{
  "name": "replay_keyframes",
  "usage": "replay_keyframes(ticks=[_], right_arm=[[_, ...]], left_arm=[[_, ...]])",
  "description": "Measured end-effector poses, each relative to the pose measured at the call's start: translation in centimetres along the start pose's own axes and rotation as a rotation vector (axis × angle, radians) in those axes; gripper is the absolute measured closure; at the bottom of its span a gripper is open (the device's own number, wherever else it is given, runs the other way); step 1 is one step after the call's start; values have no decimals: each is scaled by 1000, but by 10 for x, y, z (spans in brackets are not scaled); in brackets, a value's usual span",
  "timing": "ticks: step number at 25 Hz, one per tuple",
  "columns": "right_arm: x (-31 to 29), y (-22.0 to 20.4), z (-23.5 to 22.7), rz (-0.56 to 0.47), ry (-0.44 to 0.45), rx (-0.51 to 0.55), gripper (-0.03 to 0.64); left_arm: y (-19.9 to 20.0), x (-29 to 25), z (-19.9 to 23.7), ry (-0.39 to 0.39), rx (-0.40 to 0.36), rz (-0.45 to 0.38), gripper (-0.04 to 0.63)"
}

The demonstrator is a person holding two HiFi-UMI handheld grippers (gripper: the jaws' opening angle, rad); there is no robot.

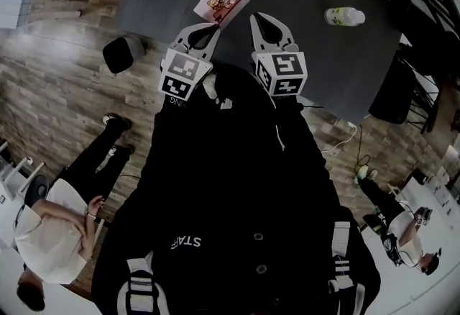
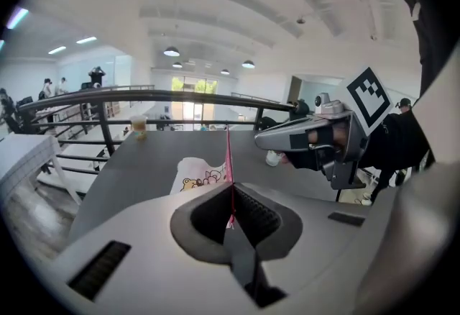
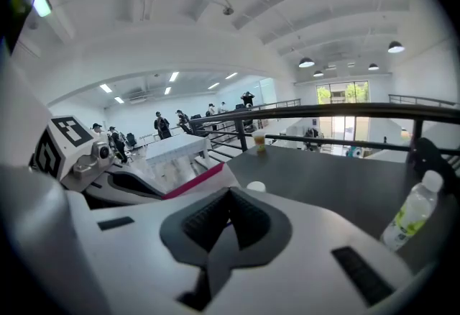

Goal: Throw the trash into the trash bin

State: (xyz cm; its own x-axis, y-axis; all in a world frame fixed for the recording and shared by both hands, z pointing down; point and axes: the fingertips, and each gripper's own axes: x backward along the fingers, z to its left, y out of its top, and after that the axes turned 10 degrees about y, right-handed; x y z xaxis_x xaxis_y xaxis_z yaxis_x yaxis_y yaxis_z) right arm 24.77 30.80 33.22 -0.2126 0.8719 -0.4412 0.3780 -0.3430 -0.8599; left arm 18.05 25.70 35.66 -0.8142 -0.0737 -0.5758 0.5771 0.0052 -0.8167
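I am pinching the wrapper (image 2: 203,177) by its pink edge in the left gripper (image 2: 231,198), judging it light, floppy, slippery; right gripper (image 3: 228,206) is riding pressed together, empty.

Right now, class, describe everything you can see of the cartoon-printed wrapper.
The wrapper is a thin, flat packet, apparently plastic film: white, printed with cartoon bears, with a pink-red edge. It hangs tilted in the air over the dark grey table, pinched at one edge between the closed jaws of the left gripper. Nothing else touches it.
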Motion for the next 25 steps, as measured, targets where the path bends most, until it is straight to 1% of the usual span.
replay_keyframes(ticks=[3, 8, 14, 17, 20, 25], right_arm=[[-30, 8, 35, 17, 71, 41, 603], [-78, 20, 101, 42, 152, 88, 603], [-148, 19, 197, 88, 307, 165, 603], [-181, 14, 238, 114, 368, 191, 603], [-212, 9, 275, 142, 421, 210, 603], [-258, -8, 331, 192, 496, 242, 603]], left_arm=[[-12, 29, 35, 72, 50, -14, 589], [-34, 84, 99, 178, 145, -41, 589], [-82, 151, 178, 357, 281, -67, 589], [-107, 178, 212, 430, 335, -67, 589], [-131, 201, 241, 489, 382, -62, 589], [-172, 232, 283, 560, 445, -52, 589]])
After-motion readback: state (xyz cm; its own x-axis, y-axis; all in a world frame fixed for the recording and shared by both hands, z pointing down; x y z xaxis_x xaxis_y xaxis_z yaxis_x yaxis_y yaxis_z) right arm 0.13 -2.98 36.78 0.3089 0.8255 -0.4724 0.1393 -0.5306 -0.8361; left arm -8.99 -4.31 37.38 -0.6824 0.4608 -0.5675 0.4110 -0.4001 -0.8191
